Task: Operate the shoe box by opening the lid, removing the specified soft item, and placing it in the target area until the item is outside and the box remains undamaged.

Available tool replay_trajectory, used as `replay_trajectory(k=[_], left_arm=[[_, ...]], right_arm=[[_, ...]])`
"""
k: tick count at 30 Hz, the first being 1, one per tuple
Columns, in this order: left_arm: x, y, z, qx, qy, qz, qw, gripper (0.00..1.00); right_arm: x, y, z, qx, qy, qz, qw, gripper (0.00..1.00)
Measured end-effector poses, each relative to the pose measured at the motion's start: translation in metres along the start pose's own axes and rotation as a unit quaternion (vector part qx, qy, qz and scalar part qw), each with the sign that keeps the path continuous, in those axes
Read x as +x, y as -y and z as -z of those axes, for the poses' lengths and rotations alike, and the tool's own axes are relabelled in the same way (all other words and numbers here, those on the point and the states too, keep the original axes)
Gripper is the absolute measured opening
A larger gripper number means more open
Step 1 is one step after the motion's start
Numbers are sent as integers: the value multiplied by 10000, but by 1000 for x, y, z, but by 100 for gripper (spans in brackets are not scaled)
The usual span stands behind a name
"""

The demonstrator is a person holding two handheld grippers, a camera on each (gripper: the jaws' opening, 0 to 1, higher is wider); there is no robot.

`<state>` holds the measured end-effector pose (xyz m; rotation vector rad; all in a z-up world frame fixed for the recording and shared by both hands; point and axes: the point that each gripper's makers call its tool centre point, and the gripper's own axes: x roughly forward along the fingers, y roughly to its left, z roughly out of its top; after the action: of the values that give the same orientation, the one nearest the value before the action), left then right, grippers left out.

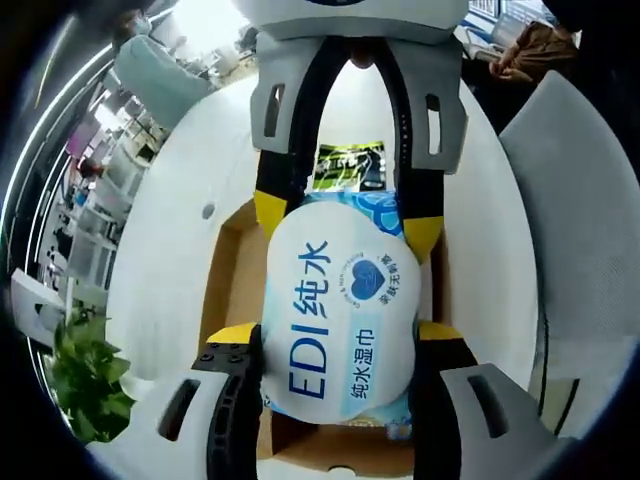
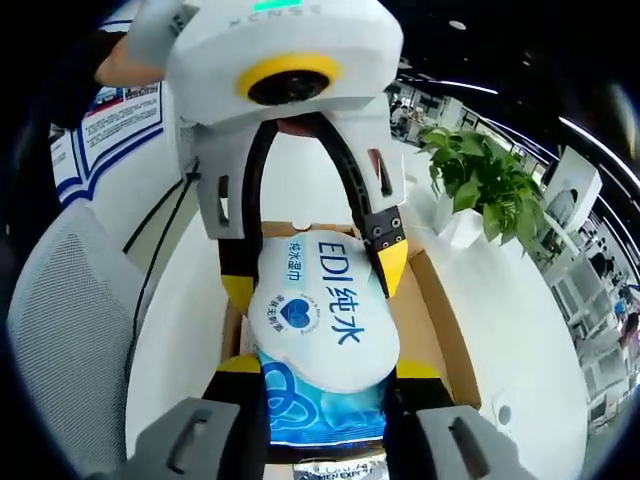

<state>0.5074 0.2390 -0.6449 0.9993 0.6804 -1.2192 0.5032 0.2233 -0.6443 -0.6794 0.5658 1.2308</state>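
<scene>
A soft pack of wet wipes (image 1: 340, 320), white and blue with "EDI" print, hangs just above the open cardboard shoe box (image 1: 232, 280). My left gripper (image 1: 338, 335) is shut on the pack's near end, one yellow tip pressing each side. The right gripper (image 1: 345, 222) comes from the opposite side and is shut on the far end. In the right gripper view the same pack (image 2: 320, 320) sits between my right gripper (image 2: 328, 368) and the left gripper (image 2: 315, 278), above the brown box (image 2: 440, 335). The box floor under the pack is mostly hidden.
The box stands on a round white table (image 1: 180, 260). A green and black packet (image 1: 350, 165) lies past the box. A potted plant (image 2: 480, 180) stands at one edge, a grey chair (image 2: 70, 300) at another, and a black cable (image 2: 160, 270) crosses the table.
</scene>
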Motion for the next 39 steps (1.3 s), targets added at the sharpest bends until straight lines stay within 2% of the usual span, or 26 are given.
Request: replay_trajectory(k=[22,39], left_arm=[[31,6,-72,308,48,142,9994,58],[58,5,-113,477,118,236,9985,58]], right_arm=[[-54,8,55,200,-65,240,9995,40],[-82,18,93,282,-141,388,9987,40]])
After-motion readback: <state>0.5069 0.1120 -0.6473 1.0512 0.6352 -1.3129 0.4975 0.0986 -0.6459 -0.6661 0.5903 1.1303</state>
